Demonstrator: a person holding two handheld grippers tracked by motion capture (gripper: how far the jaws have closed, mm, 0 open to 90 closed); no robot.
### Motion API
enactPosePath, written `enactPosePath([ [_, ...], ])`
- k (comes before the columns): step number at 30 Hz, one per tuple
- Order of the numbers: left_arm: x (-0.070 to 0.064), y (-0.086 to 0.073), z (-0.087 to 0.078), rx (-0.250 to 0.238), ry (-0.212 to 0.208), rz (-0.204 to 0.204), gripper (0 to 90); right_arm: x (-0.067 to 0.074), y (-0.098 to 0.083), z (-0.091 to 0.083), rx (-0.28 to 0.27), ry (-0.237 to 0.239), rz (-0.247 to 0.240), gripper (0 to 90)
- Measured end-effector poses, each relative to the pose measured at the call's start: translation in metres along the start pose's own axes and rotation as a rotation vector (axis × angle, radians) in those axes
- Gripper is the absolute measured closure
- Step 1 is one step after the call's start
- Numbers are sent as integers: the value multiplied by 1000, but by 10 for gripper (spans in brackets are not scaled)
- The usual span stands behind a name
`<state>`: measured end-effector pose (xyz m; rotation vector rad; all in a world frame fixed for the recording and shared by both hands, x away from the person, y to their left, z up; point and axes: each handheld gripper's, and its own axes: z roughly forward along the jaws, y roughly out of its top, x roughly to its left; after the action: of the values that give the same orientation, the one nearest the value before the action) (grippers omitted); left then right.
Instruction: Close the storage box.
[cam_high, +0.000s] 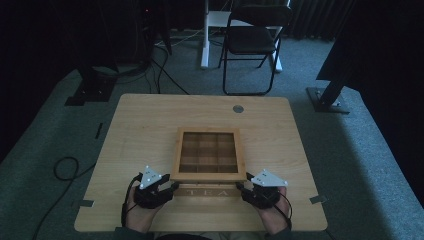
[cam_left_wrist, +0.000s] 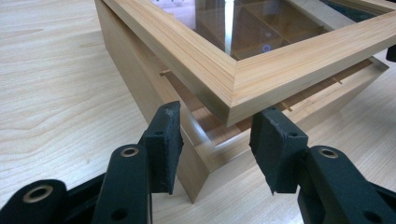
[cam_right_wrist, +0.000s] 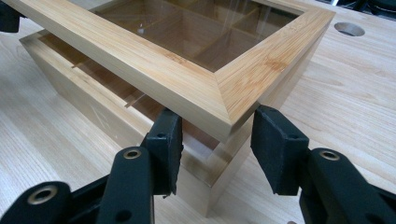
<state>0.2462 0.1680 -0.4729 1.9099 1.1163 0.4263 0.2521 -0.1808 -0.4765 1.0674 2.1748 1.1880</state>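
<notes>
Pale wood-grain surface (cam_high: 150, 125) takes up the middle of the high view; grey carpet around it, a black folding chair (cam_high: 252, 40) at upper centre, black stands at upper left and upper right. Small round metal grommet (cam_high: 238, 108) near the surface's far edge.

Light wooden tea box with a glass-paned lid (cam_high: 207, 155) sits centre to lower centre of the surface, near the person's edge. Through the glass, wooden dividers marking square compartments; I cannot tell whether anything lies in them. The lid (cam_left_wrist: 233, 88) is lifted off the base at the near side: both gripper views show a gap under its front corners, with divider tops visible in the gap.

Left tongs (cam_high: 172, 187) at the box's lower left corner, right tongs (cam_high: 240, 187) at its lower right corner, a hand behind each at the bottom edge of the frame. In the left gripper view the left tongs (cam_left_wrist: 217, 140) stand about half open, straddling the lid corner; pads near the wood, no contact visible. Right tongs (cam_right_wrist: 217, 140) likewise, half open around the opposite lid corner, nothing gripped.

Judgement: the step in hand is working the hinged lid from its two front corners, opening or closing I cannot tell. Next move calls for both tongs acting together and evenly so the lid does not twist.

Writing: "TEA" (cam_high: 206, 192) on the box's front face, faint. No brand seen.
</notes>
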Motion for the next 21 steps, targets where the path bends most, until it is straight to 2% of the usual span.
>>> enactPosePath([
  [6,-1,-4,1,11,3,13,585,0,-5,0,14,13,4,558],
  [15,-2,-10,0,15,13,8,590,0,-11,-3,15,22,20,570],
  [21,-2,-13,2,32,17,21,585,-1,-15,-1,35,30,33,568],
])
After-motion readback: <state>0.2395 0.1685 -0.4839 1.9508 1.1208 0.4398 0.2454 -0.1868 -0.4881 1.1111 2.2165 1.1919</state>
